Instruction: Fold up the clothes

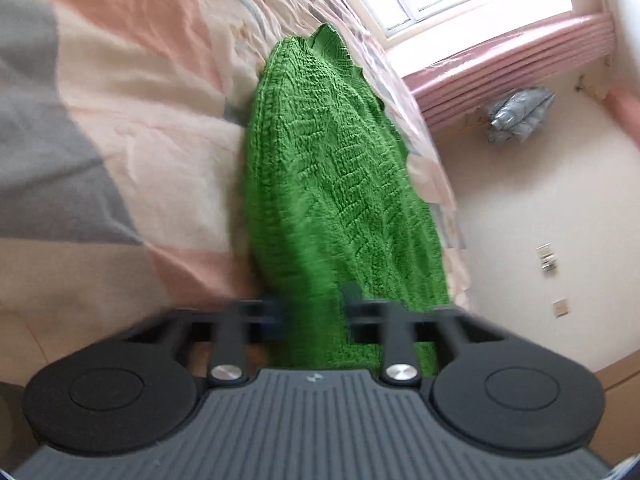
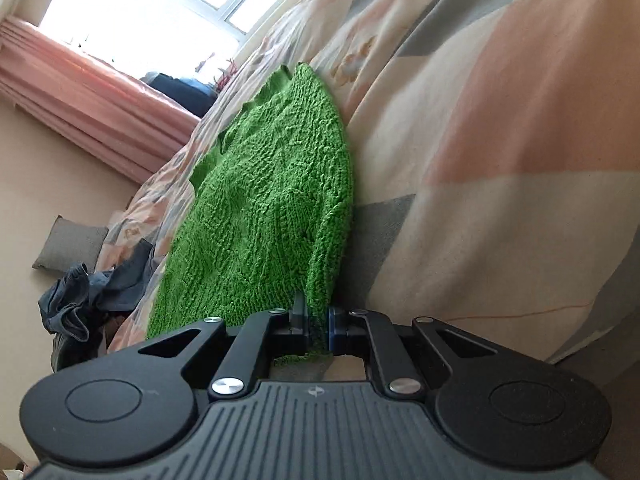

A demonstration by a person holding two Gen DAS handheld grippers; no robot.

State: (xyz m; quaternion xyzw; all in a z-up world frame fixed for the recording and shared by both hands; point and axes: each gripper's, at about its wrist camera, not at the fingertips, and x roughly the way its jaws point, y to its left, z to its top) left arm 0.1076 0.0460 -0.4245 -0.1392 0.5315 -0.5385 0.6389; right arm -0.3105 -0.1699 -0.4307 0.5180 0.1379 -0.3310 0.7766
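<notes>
While the green knit sweater (image 2: 260,208) lies on the bed (image 2: 500,120), both hand-held grippers clamp its near edge

Bright green sweater (image 1: 340,184), chunky herringbone knit. Quilt (image 1: 120,120) in pale pink, cream and grey diamond patches. Pink pleated curtain (image 1: 508,60). Cream floor (image 1: 540,200). Black grippers, grey ribbed housings. Grey cushion (image 2: 70,245); blue-grey crumpled clothes (image 2: 88,296). Crumpled silver-grey plastic bag (image 1: 516,114).
</notes>
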